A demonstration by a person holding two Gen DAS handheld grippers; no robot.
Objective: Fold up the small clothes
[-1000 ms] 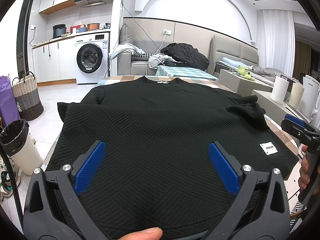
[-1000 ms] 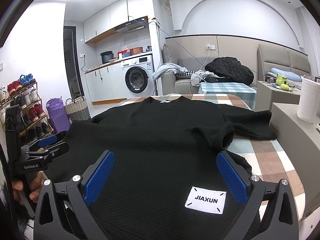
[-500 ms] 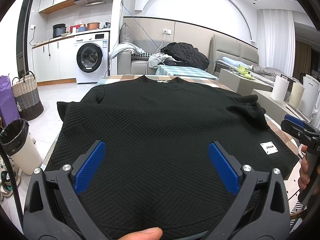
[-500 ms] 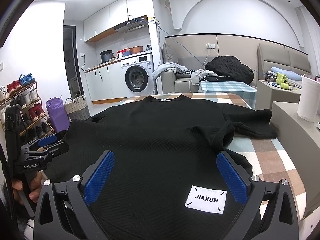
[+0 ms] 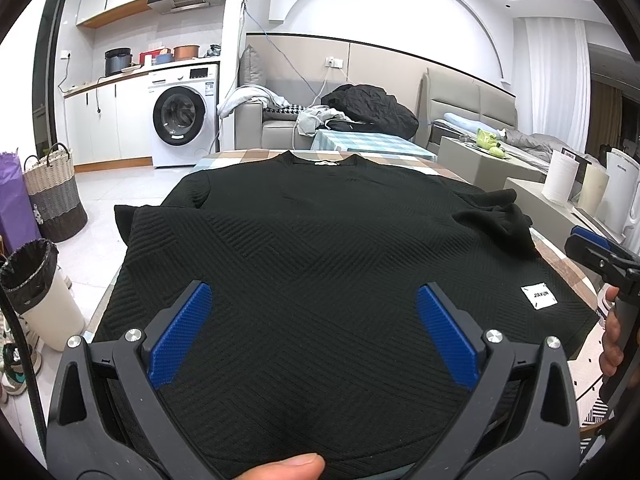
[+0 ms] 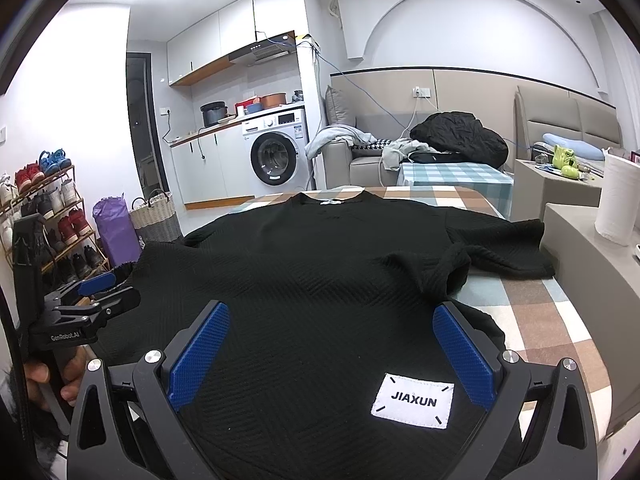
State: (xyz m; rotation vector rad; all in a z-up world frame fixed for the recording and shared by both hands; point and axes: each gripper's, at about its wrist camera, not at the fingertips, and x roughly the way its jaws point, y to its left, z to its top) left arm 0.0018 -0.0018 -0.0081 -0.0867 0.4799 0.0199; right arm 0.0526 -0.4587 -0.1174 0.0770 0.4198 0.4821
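A black textured sweater [image 5: 320, 248] lies spread flat on a table with a checked cloth [image 6: 532, 320], collar at the far end; it also shows in the right wrist view [image 6: 320, 280]. A white JIAXUN label [image 6: 414, 399] sits near its hem at the right. Its right sleeve [image 6: 500, 248] is bunched and folded. My left gripper [image 5: 312, 332] is open and empty over the hem at the left. My right gripper [image 6: 330, 350] is open and empty over the hem at the right, near the label.
A bin with a black bag [image 5: 36, 292] and a wicker basket [image 5: 52, 196] stand on the floor at the left. A shoe rack [image 6: 44, 216] is at the far left. A low grey cabinet with a paper roll [image 6: 618, 200] borders the table's right side.
Both grippers have stayed nearly still and open. The sweater lies as before, apart from a very slight shift of view.
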